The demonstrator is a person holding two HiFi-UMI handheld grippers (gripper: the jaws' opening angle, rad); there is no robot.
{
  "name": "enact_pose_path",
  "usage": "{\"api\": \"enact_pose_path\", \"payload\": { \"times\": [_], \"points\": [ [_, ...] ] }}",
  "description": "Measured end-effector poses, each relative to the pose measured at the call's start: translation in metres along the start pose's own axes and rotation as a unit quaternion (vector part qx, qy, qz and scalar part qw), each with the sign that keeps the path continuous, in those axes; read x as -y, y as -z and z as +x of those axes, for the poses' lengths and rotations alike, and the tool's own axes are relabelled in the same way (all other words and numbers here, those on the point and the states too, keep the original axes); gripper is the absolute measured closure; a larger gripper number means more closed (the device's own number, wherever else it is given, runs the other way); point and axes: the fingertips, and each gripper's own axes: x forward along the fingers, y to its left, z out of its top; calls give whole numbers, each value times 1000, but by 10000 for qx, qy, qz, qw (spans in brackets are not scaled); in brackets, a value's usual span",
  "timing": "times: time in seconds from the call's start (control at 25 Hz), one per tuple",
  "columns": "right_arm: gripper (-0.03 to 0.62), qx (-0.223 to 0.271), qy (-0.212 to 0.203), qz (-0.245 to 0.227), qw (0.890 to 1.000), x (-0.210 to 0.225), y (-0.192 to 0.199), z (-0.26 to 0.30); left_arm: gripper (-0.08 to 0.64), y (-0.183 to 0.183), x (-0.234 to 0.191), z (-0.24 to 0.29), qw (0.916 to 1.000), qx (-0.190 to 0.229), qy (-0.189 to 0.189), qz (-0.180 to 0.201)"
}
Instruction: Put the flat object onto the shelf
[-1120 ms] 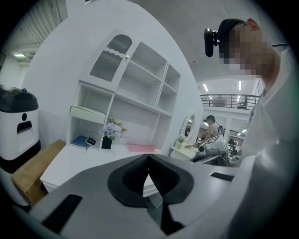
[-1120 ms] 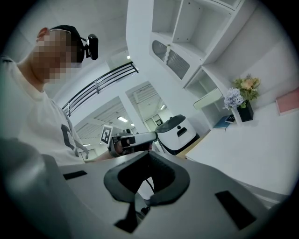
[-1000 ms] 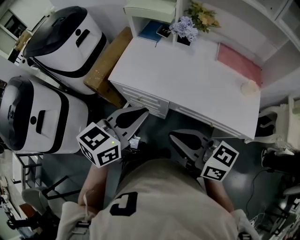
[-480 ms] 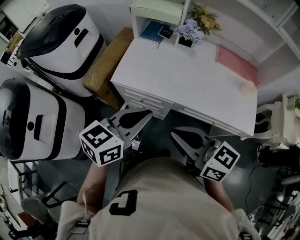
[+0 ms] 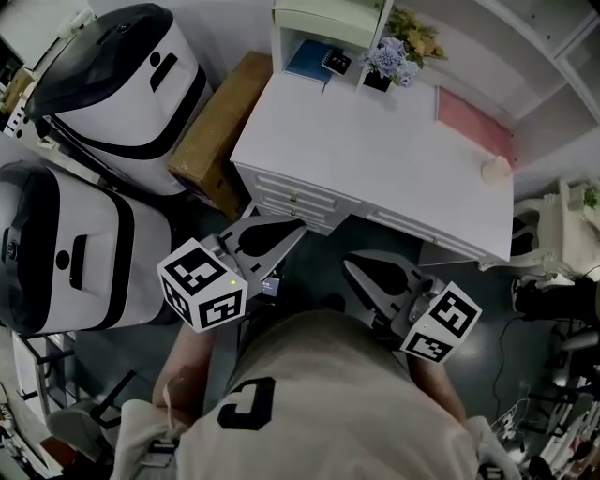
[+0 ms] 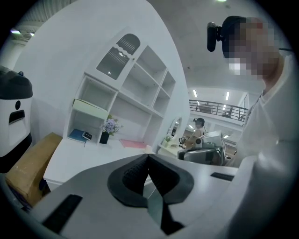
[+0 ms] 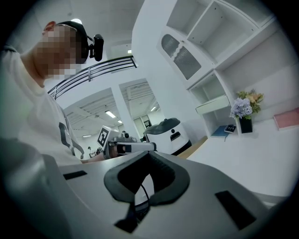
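Observation:
The flat object is a pink sheet [image 5: 473,125] lying at the far right of the white desk [image 5: 375,159]; it also shows in the left gripper view [image 6: 133,144] and the right gripper view [image 7: 286,119]. White shelves [image 6: 135,88] rise behind the desk against the wall, with a low cubby [image 5: 323,23] at the desk's far left. My left gripper [image 5: 300,225] is shut and empty, held short of the desk's front drawers. Beside it my right gripper [image 5: 347,264] is also shut and empty. Both point toward the desk, well apart from the pink sheet.
Two large white machines [image 5: 112,84] and a cardboard box [image 5: 211,131] stand left of the desk. A flower vase [image 5: 384,66], a blue book [image 5: 309,58] in the cubby and a small round cream object [image 5: 495,171] are on the desk. A white chair [image 5: 548,248] stands at the right.
The desk and the machines have slid a little across the head view as the person moves. Both grippers stay shut in front of the body.

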Motion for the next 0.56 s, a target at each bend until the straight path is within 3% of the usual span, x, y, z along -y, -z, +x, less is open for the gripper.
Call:
{"api": "enact_pose_path", "payload": {
  "times": [0.32,0.56],
  "points": [
    [569,63,222,35,9997,-8,-1,12,546,1,-5,-13,9998,-16,174,82],
    [569,-7,237,126,9996,-10,8,19,546,17,-8,-15,9997,-159,192,-59]
  ]
}}
